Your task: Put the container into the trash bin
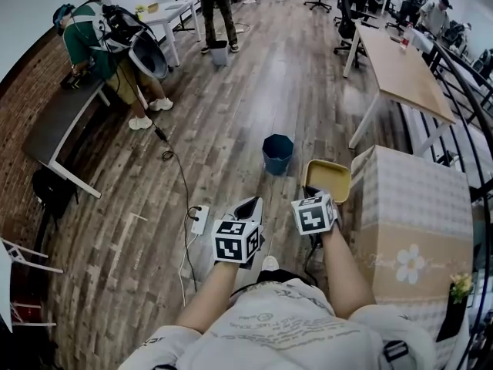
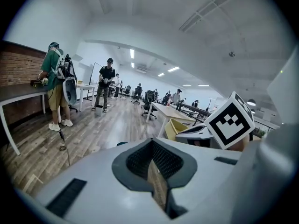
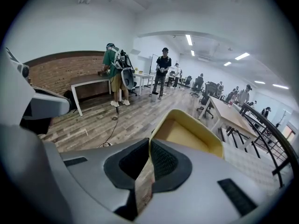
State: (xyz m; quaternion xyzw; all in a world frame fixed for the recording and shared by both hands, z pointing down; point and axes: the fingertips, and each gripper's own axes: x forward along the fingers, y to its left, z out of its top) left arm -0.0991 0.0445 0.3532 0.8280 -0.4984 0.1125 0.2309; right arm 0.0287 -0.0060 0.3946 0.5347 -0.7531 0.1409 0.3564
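Above plank floor (image 1: 254,75), right gripper (image 3: 149,148) clamps rim of rectangular yellow container (image 3: 189,133); left gripper (image 2: 152,164) closed, empty; faceted blue bin (image 1: 277,153) beyond.

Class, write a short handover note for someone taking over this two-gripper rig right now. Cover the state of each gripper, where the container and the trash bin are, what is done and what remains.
Left gripper: jaws together, nothing between them.
Right gripper: shut on the near rim of the yellow container, which is held in the air with its open side up.
Trash bin: dark blue, on the wood floor ahead, a little left of the container and apart from it.
Done: the container is picked up.
Left: bring it over the bin, open the right jaws and let it drop in.
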